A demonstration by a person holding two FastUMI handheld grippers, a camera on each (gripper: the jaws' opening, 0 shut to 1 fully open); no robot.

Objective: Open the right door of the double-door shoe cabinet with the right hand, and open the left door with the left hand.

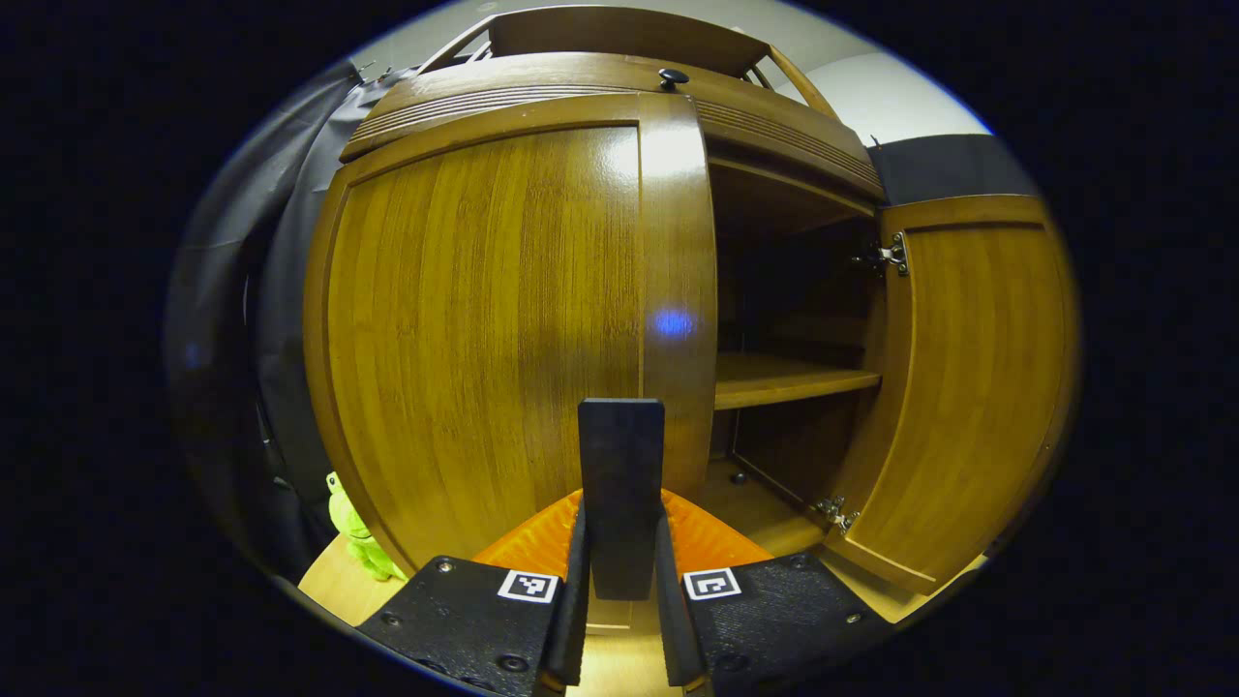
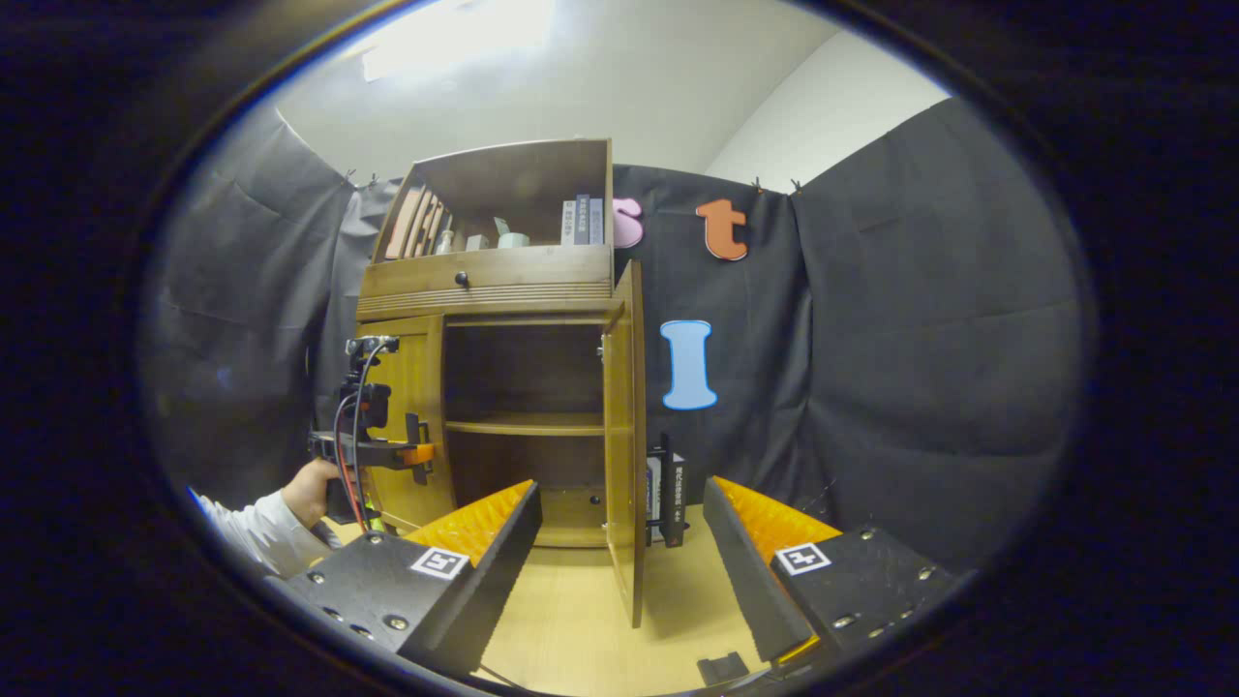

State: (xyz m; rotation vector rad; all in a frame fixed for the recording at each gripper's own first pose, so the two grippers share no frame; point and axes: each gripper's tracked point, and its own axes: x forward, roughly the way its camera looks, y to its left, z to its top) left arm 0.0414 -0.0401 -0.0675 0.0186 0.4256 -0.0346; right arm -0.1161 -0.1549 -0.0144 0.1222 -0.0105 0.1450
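— Where does the shoe cabinet (image 2: 503, 387) stand?
— On the wooden tabletop (image 2: 581, 620) against the black cloth, with books on its top shelf (image 2: 503, 227).
— And the doors?
— The right door (image 2: 624, 436) is swung fully out, edge-on in the right gripper view. The left door (image 1: 484, 329) is partly open.
— The grippers?
— The left gripper (image 1: 621, 542) is clamped on the left door's black handle (image 1: 621, 484). The right gripper (image 2: 619, 542) hangs wide apart, just before the right door's edge, holding nothing.
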